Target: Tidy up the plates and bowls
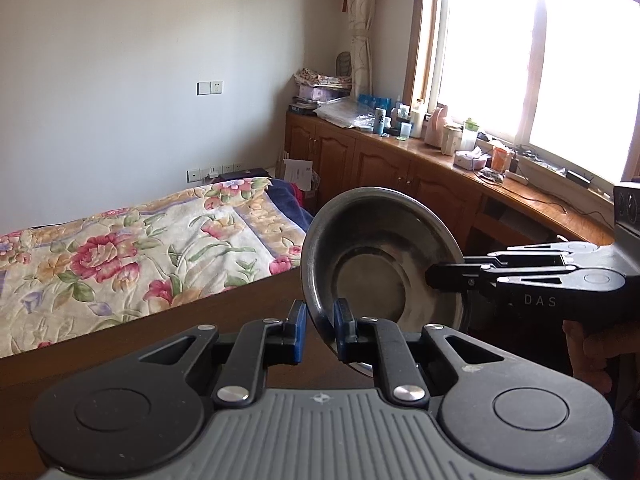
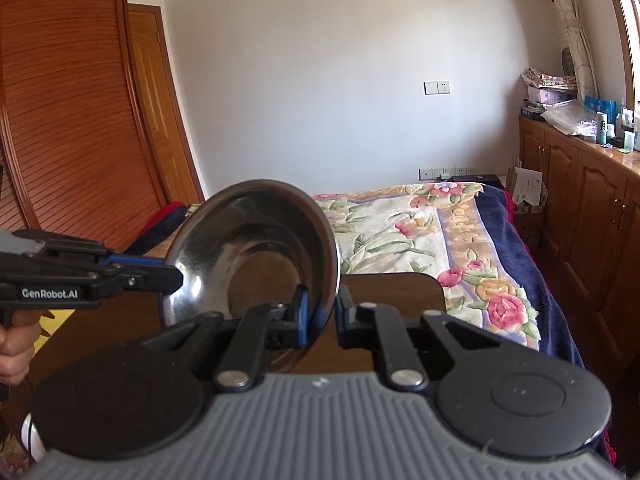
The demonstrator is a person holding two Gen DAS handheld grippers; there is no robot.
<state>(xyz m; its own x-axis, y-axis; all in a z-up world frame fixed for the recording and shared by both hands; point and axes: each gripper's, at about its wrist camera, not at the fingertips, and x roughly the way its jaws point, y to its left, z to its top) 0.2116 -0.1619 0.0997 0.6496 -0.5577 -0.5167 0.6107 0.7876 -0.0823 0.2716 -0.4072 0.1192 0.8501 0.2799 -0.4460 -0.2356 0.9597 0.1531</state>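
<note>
Left wrist view: a steel bowl [image 1: 380, 264] is held up in the air on its side, above the dark wooden tabletop [image 1: 160, 332], its hollow facing the camera. The left gripper [image 1: 320, 330] has its blue-padded fingers [image 1: 298, 330] on either side of the bowl's lower rim, one inside and one outside; the outer pad stands a little off the metal, so I cannot tell whether the grip is firm. The right gripper [image 1: 434, 278] reaches in from the right of the bowl, its fingers closed on the bowl's right rim. Beyond the bowl lies a bed with a floral blanket [image 1: 140, 248].

Right wrist view: the same steel bowl [image 2: 256, 248] hangs tilted above the tabletop [image 2: 392, 292]. The right gripper [image 2: 322, 320] has its fingers [image 2: 302, 320] on either side of the bowl's lower right rim, the inner pad against the metal. The left gripper [image 2: 176, 276] comes in from the left of the bowl, its fingertips meeting the left rim. A hand [image 2: 16, 344] holds its handle.
</note>
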